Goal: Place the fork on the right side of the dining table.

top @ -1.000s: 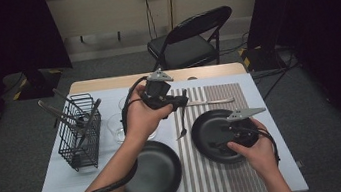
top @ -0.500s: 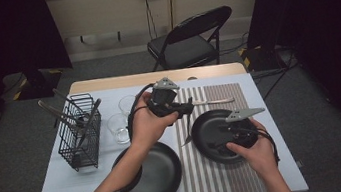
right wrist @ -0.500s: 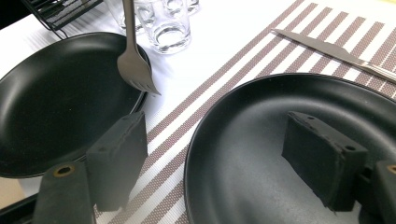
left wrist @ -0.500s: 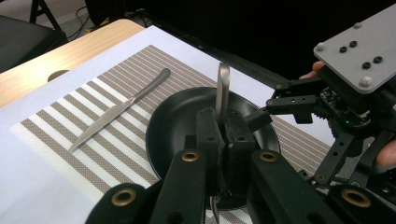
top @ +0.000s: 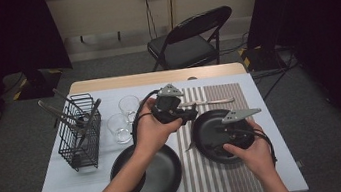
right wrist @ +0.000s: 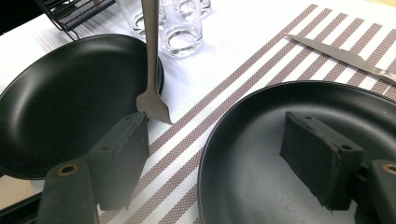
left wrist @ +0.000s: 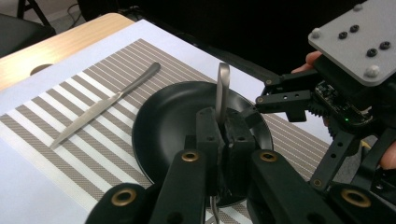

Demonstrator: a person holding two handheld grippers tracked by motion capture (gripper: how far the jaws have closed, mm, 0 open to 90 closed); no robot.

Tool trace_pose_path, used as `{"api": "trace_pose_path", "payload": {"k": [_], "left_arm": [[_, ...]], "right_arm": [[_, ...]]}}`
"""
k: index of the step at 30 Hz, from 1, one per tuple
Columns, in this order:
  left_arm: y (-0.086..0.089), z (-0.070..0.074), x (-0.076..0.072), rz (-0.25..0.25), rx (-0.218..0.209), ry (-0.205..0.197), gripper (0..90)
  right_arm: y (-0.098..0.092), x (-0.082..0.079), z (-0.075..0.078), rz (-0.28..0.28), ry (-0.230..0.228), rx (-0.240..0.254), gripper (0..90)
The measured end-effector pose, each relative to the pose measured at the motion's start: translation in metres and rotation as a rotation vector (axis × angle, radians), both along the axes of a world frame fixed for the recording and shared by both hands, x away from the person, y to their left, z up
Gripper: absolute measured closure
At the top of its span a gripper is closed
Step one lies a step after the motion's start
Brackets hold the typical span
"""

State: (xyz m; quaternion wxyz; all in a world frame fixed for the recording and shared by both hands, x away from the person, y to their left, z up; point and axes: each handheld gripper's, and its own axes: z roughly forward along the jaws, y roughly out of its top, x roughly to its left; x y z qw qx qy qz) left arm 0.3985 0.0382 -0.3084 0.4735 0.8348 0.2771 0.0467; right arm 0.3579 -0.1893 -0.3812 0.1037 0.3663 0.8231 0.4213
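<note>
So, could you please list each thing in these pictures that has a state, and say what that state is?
left gripper: shut on the fork
fork: held upright, tines down, beside the right plate's rim
right gripper: open, jaws astride the right plate's rim
right plate: flat on the striped mat, empty
left plate: flat, empty
knife: lying flat on the mat
two glasses: upright, empty
wire basket: upright, holding utensils

The knife (top: 207, 102) lies on the striped mat (top: 219, 170) behind the right plate (top: 209, 136), glasses (top: 124, 120) left of it.
</note>
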Motion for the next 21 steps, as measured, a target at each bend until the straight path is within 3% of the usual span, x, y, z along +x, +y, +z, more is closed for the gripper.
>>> {"api": "trace_pose_path", "payload": {"k": [21], "left_arm": [[-0.013, -0.015, -0.01, -0.019, 0.0, 0.01, 87.1]], "right_arm": [[0.008, -0.003, 0.002, 0.02, 0.008, 0.018, 31.3]]}}
